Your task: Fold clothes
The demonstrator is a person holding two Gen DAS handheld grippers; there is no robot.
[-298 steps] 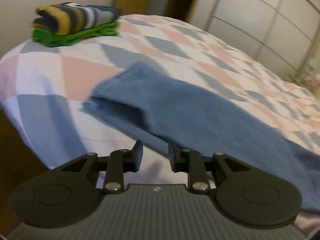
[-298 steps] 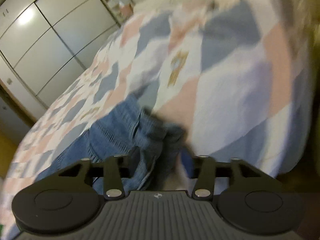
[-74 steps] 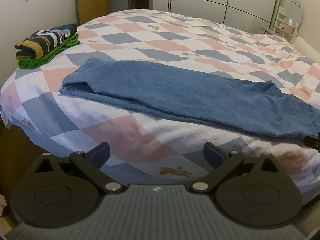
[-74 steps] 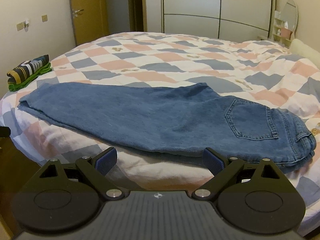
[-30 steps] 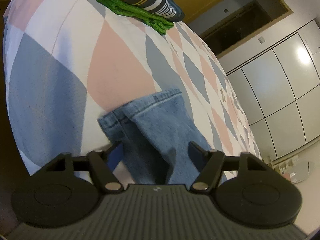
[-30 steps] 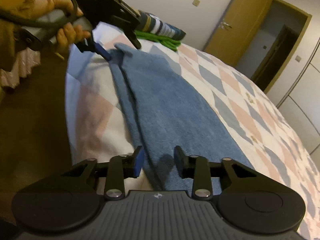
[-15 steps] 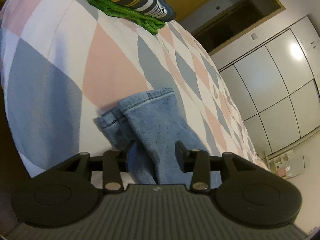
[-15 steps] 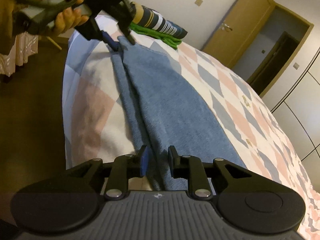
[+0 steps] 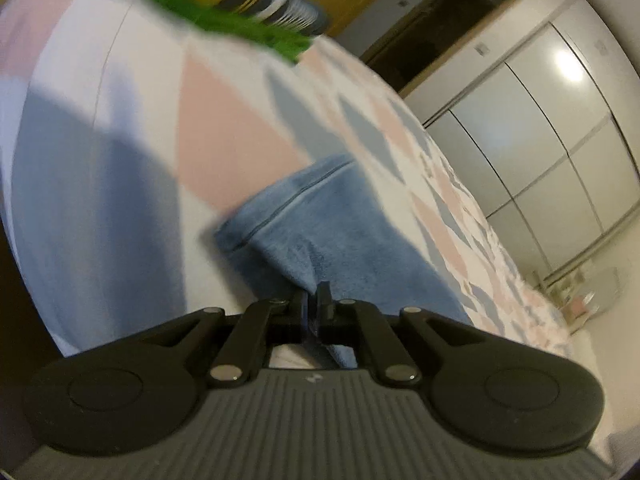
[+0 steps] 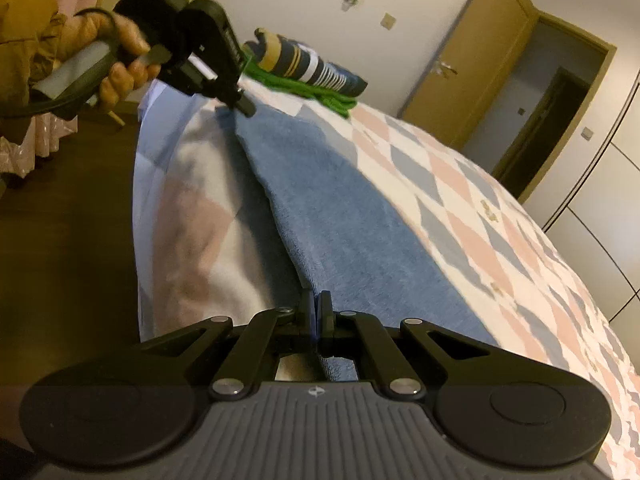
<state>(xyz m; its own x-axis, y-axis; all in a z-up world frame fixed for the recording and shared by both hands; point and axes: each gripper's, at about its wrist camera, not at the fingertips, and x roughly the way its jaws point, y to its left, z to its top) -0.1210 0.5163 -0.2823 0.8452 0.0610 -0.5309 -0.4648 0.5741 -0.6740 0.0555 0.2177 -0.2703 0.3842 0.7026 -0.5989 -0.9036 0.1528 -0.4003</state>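
Observation:
Blue jeans (image 10: 352,216) lie stretched along the near edge of the bed. In the left wrist view the leg hems (image 9: 304,216) show close up. My left gripper (image 9: 313,294) is shut on the jeans near the hem end; it also shows in the right wrist view (image 10: 244,108), held by a hand, pinching the far hem. My right gripper (image 10: 316,300) is shut on the near edge of the jeans, further along the legs.
The bed (image 10: 500,240) has a pink, grey and white checked cover. A folded pile of striped and green clothes (image 10: 308,72) sits at its far corner, also in the left wrist view (image 9: 240,12). Dark floor (image 10: 68,220) lies left of the bed. A door and wardrobes stand behind.
Both grippers have closed from part-open to shut on the jeans. The left gripper has moved and its view is blurred.

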